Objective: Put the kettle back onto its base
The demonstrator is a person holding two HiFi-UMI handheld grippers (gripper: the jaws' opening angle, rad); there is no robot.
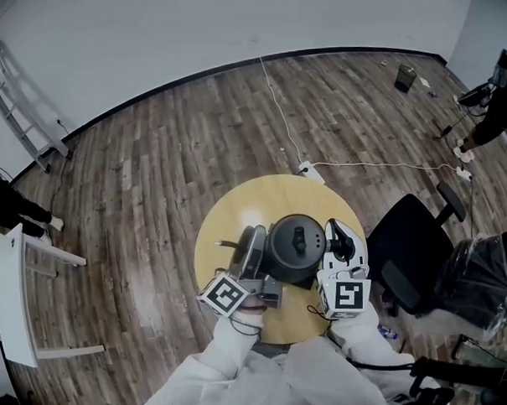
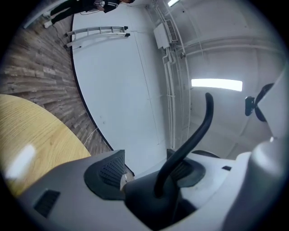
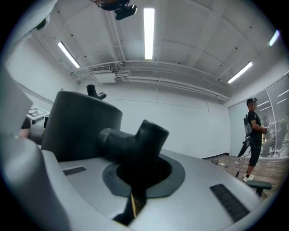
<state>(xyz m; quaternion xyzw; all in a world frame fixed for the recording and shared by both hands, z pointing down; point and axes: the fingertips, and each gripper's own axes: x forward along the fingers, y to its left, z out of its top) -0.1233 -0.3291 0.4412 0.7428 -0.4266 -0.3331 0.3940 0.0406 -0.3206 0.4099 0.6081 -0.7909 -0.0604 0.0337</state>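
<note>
A black kettle with a knobbed lid is over the middle of the round yellow table; whether it rests on something or hangs above the top is hidden. My right gripper is at its right side, shut on the black handle, with the kettle body just beyond. My left gripper is at the kettle's left side. Its thin curved spout rises between the pads, with wall showing in the gap beside it. No base can be made out under the kettle.
A black office chair stands right of the table. A white cable runs across the wood floor to a power strip behind the table. A ladder leans at the far left, and a white bench sits at left. A person stands far off.
</note>
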